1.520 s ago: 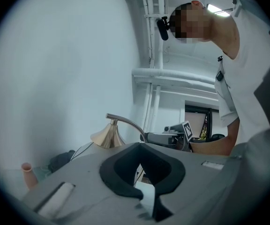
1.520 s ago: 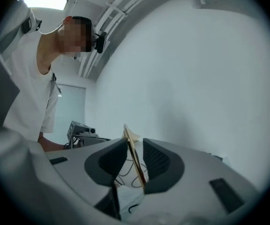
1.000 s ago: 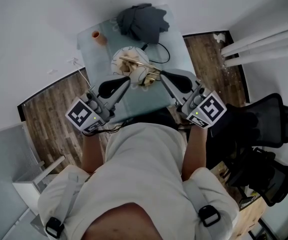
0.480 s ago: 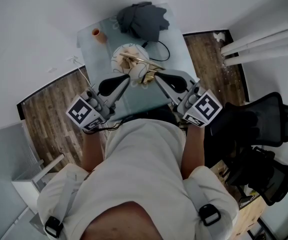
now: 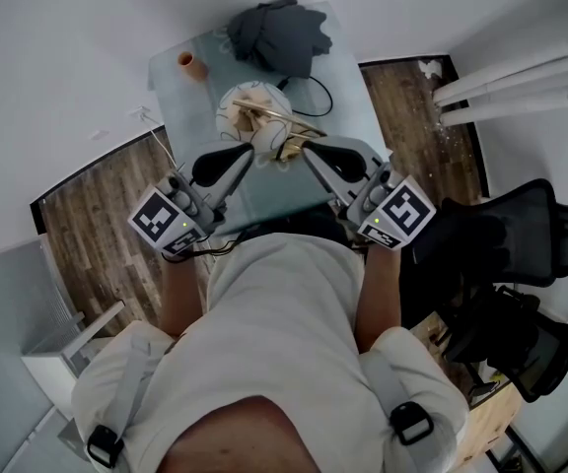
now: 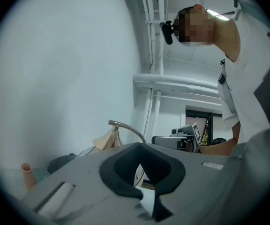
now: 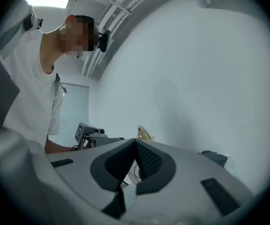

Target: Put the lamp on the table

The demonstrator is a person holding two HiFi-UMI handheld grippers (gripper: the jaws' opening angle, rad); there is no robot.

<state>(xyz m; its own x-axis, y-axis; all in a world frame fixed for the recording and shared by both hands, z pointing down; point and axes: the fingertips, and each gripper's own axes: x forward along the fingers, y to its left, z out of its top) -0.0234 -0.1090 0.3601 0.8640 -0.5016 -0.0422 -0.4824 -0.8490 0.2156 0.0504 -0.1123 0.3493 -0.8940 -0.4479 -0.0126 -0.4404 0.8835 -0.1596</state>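
Observation:
The lamp (image 5: 252,118), a white round shade with a gold curved arm, is over the glass table (image 5: 174,99), between my two grippers. My left gripper (image 5: 248,156) is by its left side and my right gripper (image 5: 308,152) by its right side; both tips are close against it. The jaws of both are shut with nothing between their pads. In the left gripper view the gold arm (image 6: 126,128) rises just beyond my left gripper (image 6: 143,170). From the right gripper view only a gold tip (image 7: 145,134) shows past my right gripper (image 7: 135,165).
An orange cup (image 5: 187,64) and a dark bundled cloth (image 5: 279,35) lie at the table's far end, with a black cable (image 5: 319,97) looping beside the lamp. A black office chair (image 5: 521,235) stands at the right. White pipes (image 5: 521,85) run along the wall.
Both grippers and the lamp between them have shifted a little farther over the table, away from the person. The jaws have stayed shut.

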